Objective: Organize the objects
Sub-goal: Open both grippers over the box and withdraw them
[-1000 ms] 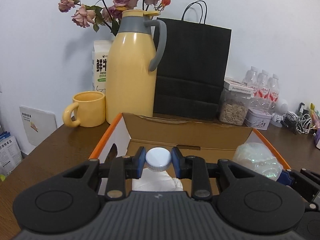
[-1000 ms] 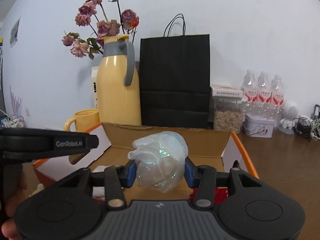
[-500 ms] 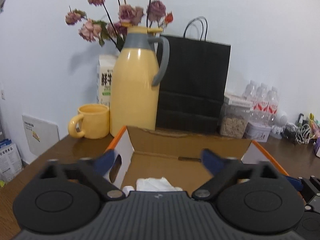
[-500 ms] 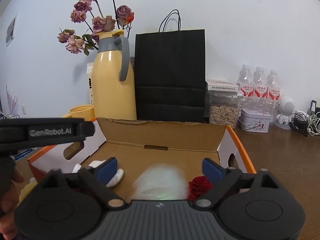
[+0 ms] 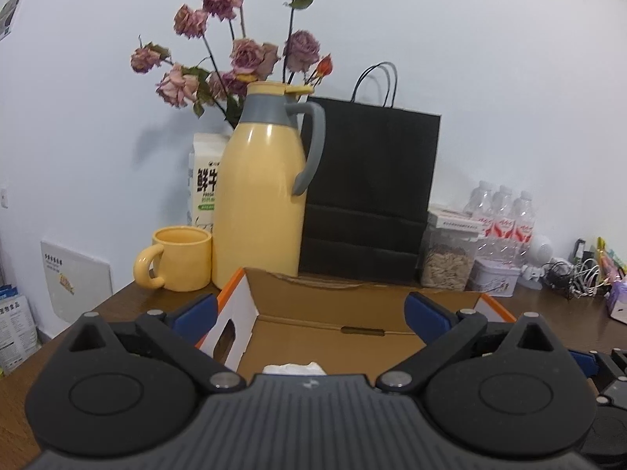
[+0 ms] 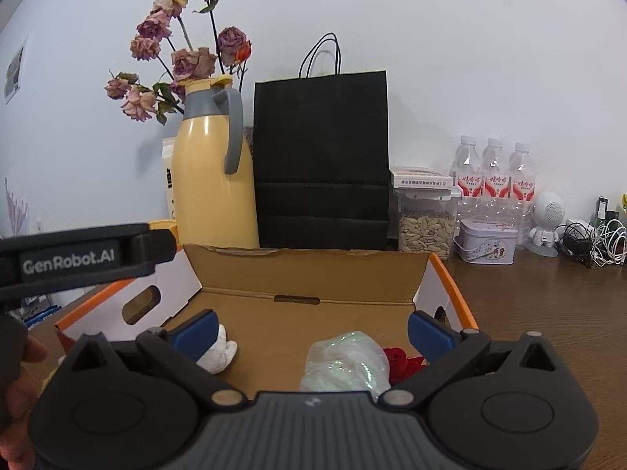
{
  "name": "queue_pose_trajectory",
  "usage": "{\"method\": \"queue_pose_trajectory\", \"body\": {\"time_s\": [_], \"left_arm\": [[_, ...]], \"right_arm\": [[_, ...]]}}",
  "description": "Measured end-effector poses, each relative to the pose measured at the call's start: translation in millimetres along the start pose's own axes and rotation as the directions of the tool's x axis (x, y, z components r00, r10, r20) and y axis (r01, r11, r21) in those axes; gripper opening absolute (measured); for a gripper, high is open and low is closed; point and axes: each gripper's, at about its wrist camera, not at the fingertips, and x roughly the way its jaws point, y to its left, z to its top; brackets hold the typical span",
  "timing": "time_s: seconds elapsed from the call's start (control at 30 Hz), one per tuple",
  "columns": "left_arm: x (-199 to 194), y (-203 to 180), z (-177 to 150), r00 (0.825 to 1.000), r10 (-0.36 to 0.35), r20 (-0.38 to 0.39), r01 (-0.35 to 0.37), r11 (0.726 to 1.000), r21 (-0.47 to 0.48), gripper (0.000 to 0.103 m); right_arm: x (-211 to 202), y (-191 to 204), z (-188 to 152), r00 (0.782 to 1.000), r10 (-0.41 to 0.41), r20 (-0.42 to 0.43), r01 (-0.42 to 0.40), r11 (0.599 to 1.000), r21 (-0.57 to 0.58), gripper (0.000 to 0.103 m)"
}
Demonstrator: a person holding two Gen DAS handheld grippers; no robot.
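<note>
Cardboard, brown inside and white with orange edging outside, makes up the open box that sits on the dark wooden table, and the things being organised lie on its floor: a crumpled iridescent clear plastic bag near the front, a red rose-like item touching its right side, and a scrunched white tissue over to the left. The right gripper hangs above the plastic bag with its blue-padded jaws opening to full width; the bag lies below and between them, touched by neither pad. The left gripper is spread just as wide and carries nothing, with only a bit of the white tissue peeking over its body. The step in hand looks like the release and withdrawal after a drop into the box. To do it well, I would keep both sets of jaws wide until they are lifted clear of the box walls, drawing straight up and back so no pad snags the light, springy bag or drags it over the rim. The left gripper's black body sits close on the left, so the two should part sideways rather than cross. The yellow thermos jug and black paper bag behind are well apart and pose little risk.
</note>
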Motion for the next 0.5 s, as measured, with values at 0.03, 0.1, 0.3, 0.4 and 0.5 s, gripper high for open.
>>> {"method": "queue_pose_trajectory", "body": {"time_s": [0.03,0.1,0.3,0.4,0.5], "left_arm": [[-2.0,0.0,0.2,1.000,0.001,0.007,-0.001,1.000,-0.001,0.103],[-6.3,1.6,1.2,1.000,0.002,0.025,-0.002,1.000,-0.011,0.103],[-19.3,7.4,5.2,0.998,-0.010,0.061,0.012,0.999,-0.033,0.103],[-25.2,6.4,4.5,0.998,-0.022,0.067,0.024,0.999,-0.028,0.103],[-33.9,4.3,4.8,0.997,-0.040,0.072,0.041,0.999,-0.015,0.103]], "right_arm": [[-2.0,0.1,0.2,1.000,-0.001,0.005,0.001,1.000,-0.001,0.103],[-7.1,0.2,0.8,1.000,-0.005,0.018,0.005,1.000,-0.006,0.103],[-24.9,-2.9,2.0,0.998,-0.007,0.064,0.008,1.000,-0.010,0.103],[-32.6,-3.0,1.9,0.997,-0.004,0.079,0.005,1.000,-0.016,0.103],[-40.8,-2.9,2.1,0.996,0.002,0.093,0.000,1.000,-0.029,0.103]]}}
